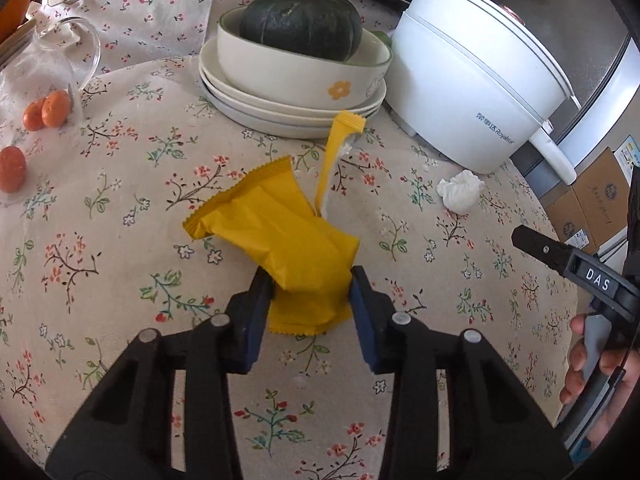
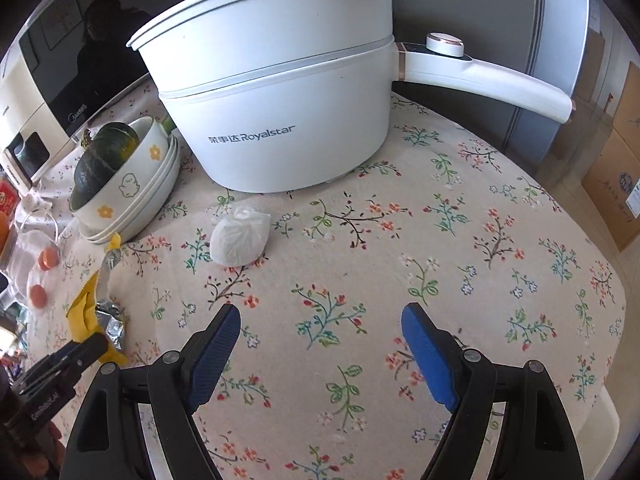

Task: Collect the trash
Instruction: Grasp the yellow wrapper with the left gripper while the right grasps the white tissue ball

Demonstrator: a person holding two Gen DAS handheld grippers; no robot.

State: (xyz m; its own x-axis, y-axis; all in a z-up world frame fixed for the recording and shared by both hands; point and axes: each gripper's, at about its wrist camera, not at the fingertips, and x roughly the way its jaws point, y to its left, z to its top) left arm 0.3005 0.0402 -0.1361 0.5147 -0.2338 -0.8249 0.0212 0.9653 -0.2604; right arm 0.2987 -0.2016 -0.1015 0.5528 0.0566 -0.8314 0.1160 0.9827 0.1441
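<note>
My left gripper (image 1: pixel 311 280) is shut on a torn yellow snack wrapper (image 1: pixel 276 232), pinching its near end just above the floral tablecloth; a torn strip (image 1: pixel 334 152) stands up from it. The wrapper also shows in the right wrist view (image 2: pixel 86 312), held by the left gripper at the left edge. A crumpled white tissue (image 2: pixel 239 236) lies in front of the white pot; it also shows in the left wrist view (image 1: pixel 459 190). My right gripper (image 2: pixel 321 320) is open and empty above the cloth, a short way before the tissue.
A white Royalstar electric pot (image 2: pixel 280 120) with a long handle stands at the back. Stacked plates and a bowl (image 1: pixel 296 76) hold a dark green squash (image 1: pixel 300 20). Small oranges (image 1: pixel 44 112) and a glass cup (image 1: pixel 68 56) sit left. Cardboard boxes (image 2: pixel 616 160) stand beyond the table's right edge.
</note>
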